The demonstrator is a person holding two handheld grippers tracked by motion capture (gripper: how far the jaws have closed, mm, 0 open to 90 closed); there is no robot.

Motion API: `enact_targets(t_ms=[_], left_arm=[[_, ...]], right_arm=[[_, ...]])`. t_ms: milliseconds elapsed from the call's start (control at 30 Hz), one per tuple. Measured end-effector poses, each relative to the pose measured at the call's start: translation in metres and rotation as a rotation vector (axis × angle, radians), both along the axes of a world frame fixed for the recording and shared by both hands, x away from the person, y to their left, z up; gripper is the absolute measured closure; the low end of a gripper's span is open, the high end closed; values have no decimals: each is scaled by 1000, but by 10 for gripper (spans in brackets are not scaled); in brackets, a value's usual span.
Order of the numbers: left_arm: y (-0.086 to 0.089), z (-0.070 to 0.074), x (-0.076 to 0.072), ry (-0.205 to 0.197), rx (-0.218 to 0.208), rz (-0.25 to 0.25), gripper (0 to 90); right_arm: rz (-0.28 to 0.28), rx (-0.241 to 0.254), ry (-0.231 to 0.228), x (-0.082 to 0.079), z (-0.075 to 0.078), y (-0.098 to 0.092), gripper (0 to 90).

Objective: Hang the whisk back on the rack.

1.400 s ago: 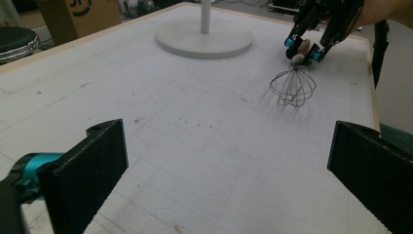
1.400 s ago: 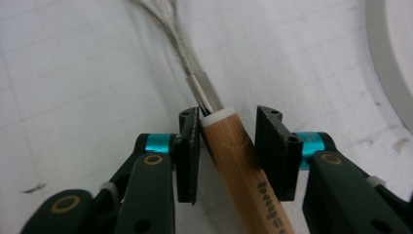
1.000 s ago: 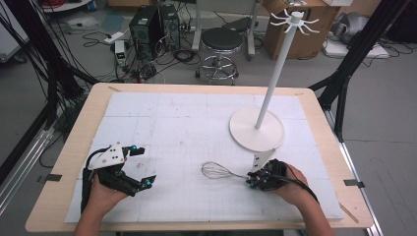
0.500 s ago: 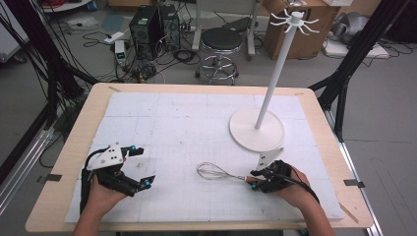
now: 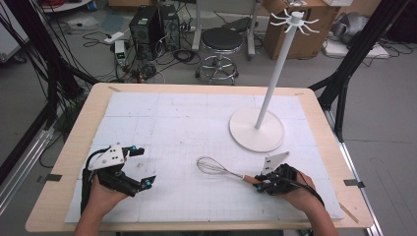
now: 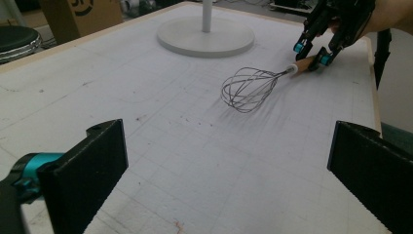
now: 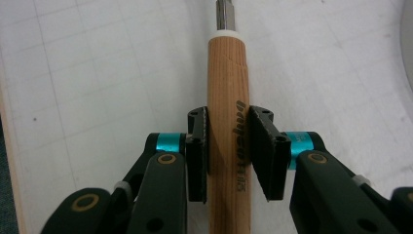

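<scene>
Wooden and round, the handle of the whisk sits between the jaws of the right gripper, and that looks to me like the weak spot: the pads close on a smooth cylinder near its tail end, with the wire head reaching well out toward the table's middle, so a lift could let the whisk droop or roll in the grip. The jaws are closed narrow on the wood, flat against both sides. The whisk is low over the white mat, or on it, I cannot tell which, near the base of the white stand, which a careless swing might clip. The left gripper rests well apart at the mat's near left, jaws spread wide, holding nothing.
</scene>
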State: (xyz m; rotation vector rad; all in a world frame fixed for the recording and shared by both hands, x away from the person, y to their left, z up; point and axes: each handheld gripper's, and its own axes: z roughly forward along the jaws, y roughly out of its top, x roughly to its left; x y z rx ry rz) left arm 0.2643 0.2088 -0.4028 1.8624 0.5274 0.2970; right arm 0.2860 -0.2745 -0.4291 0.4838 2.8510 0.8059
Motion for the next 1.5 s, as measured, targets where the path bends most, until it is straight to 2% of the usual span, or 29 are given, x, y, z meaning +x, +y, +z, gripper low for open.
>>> enact_targets(t_ms=[167, 200, 233, 367, 567, 700, 733, 800, 867, 900, 1133, 1233, 1300, 1367, 1500], left_arm=[[0, 0, 0, -2, -7, 1, 17], [1, 1, 0, -4, -7, 3, 17], [1, 1, 0, -5, -5, 4, 17], [2, 1, -1, -6, -7, 4, 17], [3, 2, -1, -8, -11, 7, 17], [4, 2, -1, -9, -11, 6, 17], [4, 2, -1, -8, -11, 8, 17], [5, 2, -1, -7, -14, 10, 17], [5, 2, -2, -6, -12, 10, 17], [5, 1, -2, -6, -11, 11, 17], [6, 1, -2, -4, -13, 16, 17], [5, 1, -2, -4, -9, 13, 17], [4, 1, -2, -3, -8, 12, 17], [4, 1, -2, -2, -7, 12, 17], [4, 0, -2, -3, -8, 12, 17]], right_arm=[[38, -11, -6, 3, 1, 19, 700], [45, -15, -5, 4, 1, 27, 700], [45, -15, -5, 4, 1, 27, 701], [86, -8, -10, 9, 1, 47, 700], [126, -1, -4, 16, 1, 78, 700], [147, 0, -3, 19, 0, 93, 699], [142, -1, 10, 19, 0, 95, 697], [135, 8, 11, 19, -1, 95, 682], [128, 15, 8, 20, 0, 92, 614], [115, 20, 22, 19, 1, 90, 609], [71, 49, 25, 10, 2, 60, 602], [53, 46, 36, 9, -3, 50, 623], [64, 61, 47, 8, -5, 47, 685], [85, 49, 22, 7, -4, 49, 707], [106, 29, 7, 6, -3, 53, 715]])
